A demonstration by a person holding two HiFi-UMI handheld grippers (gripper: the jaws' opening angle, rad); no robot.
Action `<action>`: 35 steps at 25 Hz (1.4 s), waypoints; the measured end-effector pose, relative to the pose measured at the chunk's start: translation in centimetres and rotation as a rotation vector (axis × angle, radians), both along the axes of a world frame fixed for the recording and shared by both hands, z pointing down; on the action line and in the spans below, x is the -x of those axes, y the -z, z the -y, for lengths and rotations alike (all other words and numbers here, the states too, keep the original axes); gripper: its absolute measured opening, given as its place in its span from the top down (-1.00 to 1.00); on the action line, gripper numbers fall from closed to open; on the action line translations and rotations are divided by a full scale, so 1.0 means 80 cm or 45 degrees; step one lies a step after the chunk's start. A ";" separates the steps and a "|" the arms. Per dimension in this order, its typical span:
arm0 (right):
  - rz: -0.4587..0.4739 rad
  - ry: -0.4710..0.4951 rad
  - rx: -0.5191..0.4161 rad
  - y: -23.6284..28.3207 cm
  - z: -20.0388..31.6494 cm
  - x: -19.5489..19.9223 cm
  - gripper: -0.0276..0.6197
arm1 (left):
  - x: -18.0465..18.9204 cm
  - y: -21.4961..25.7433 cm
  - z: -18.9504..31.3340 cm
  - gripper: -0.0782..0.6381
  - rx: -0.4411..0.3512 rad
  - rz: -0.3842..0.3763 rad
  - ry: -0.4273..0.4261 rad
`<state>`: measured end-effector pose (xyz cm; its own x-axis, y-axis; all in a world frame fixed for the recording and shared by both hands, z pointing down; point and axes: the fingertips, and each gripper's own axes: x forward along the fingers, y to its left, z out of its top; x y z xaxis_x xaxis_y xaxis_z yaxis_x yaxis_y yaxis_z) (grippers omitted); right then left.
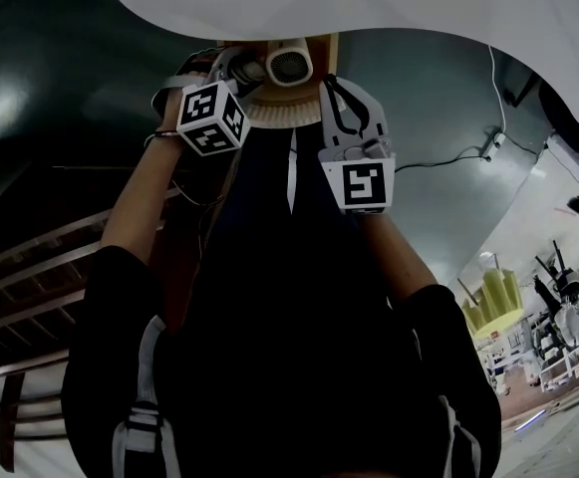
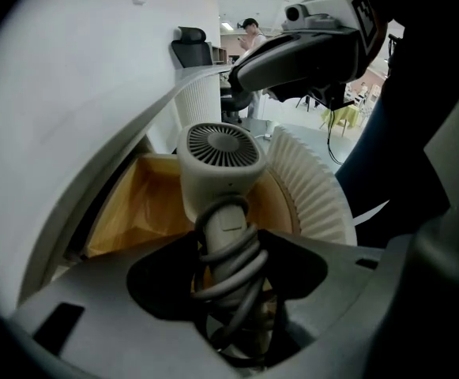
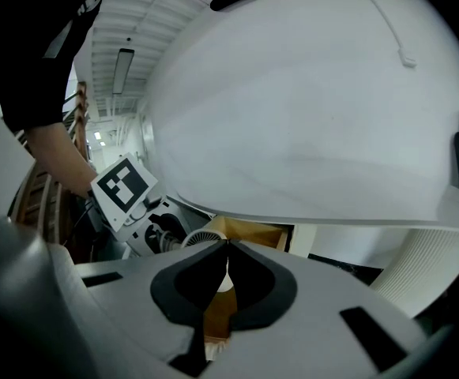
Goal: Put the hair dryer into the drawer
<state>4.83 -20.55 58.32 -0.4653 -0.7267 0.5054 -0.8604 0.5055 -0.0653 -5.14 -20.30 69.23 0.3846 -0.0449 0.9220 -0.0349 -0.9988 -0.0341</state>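
Left gripper (image 2: pixel 229 253) is clamped on the hair dryer (image 2: pixel 220 160), jaws round the handle where the grey cord (image 2: pixel 245 279) is wound, dryer head just over the open wooden drawer (image 2: pixel 130 208) under the white tabletop (image 2: pixel 71 93). Right gripper (image 3: pixel 227 247) is closed up with nothing in it, to the right of the dryer

Your cream-white plastic hair dryer (image 2: pixel 220 164) has a grey cord (image 2: pixel 237 279). The wooden drawer (image 2: pixel 142 204) is yellow-brown inside, and its front (image 2: pixel 312 188) is white with thin ribs. Your left gripper (image 2: pixel 227 251) is grey with black pads (image 2: pixel 162 279). Its cube (image 1: pixel 211 118) is white with black squares.
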 end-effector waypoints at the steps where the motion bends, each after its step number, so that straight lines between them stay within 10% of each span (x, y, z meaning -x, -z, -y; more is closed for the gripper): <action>1: 0.005 -0.005 -0.006 -0.003 0.000 0.000 0.84 | -0.001 -0.006 0.001 0.10 0.012 0.017 0.003; 35: -0.023 0.082 0.021 -0.014 -0.019 0.038 0.84 | -0.005 -0.057 -0.006 -0.01 0.143 0.276 0.026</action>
<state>1.81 -19.00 59.42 -0.5017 -0.6872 0.5254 -0.8271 0.5589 -0.0588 -4.71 -19.82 73.82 0.1771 0.0569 0.9825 -0.0594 -0.9959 0.0684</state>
